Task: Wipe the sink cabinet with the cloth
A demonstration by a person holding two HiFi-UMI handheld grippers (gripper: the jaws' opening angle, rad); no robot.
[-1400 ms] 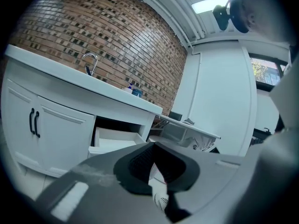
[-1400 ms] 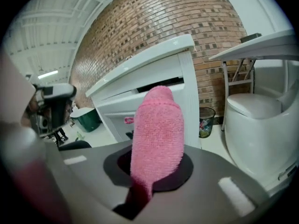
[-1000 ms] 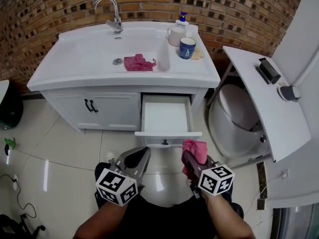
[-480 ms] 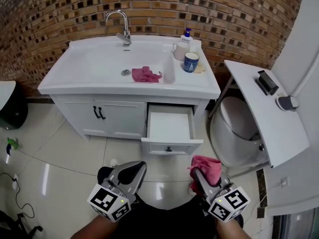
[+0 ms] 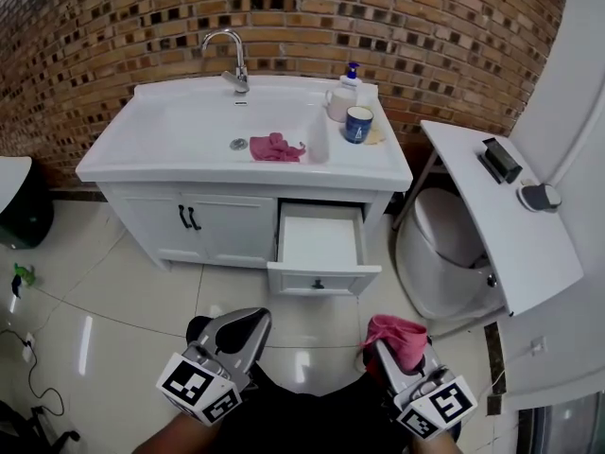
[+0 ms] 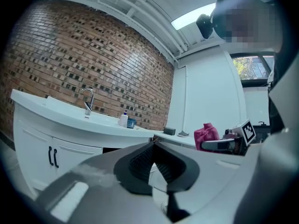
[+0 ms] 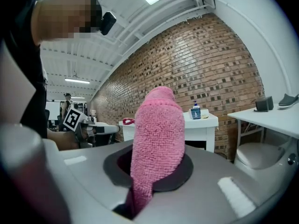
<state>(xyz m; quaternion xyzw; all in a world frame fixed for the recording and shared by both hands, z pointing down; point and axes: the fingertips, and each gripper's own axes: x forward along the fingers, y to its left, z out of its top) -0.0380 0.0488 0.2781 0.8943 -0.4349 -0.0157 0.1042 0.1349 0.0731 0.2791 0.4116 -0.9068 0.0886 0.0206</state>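
The white sink cabinet [image 5: 217, 225] stands against the brick wall, with its right drawer [image 5: 319, 238] pulled open and empty. A pink cloth [image 5: 276, 148] lies in the basin by the drain. My right gripper [image 5: 397, 348] is low at the bottom right, well short of the cabinet, shut on a second pink cloth [image 7: 156, 134] that sticks up from its jaws. My left gripper [image 5: 238, 334] sits at the bottom left, shut with nothing in it. From the left gripper view the cabinet [image 6: 56, 143] is at the left and the held cloth [image 6: 205, 135] at the right.
A faucet [image 5: 230, 57], a soap bottle [image 5: 350, 74], a white mug [image 5: 337, 102] and a blue cup [image 5: 358, 124] stand on the counter. A white toilet [image 5: 444, 244] and a slanted white shelf [image 5: 501, 206] with a black item are at the right. Glossy tile floor [image 5: 132, 301] lies before the cabinet.
Both grippers have drawn back toward me and lower in view, away from the open drawer. The right gripper still holds its pink cloth. The cabinet looks farther off.
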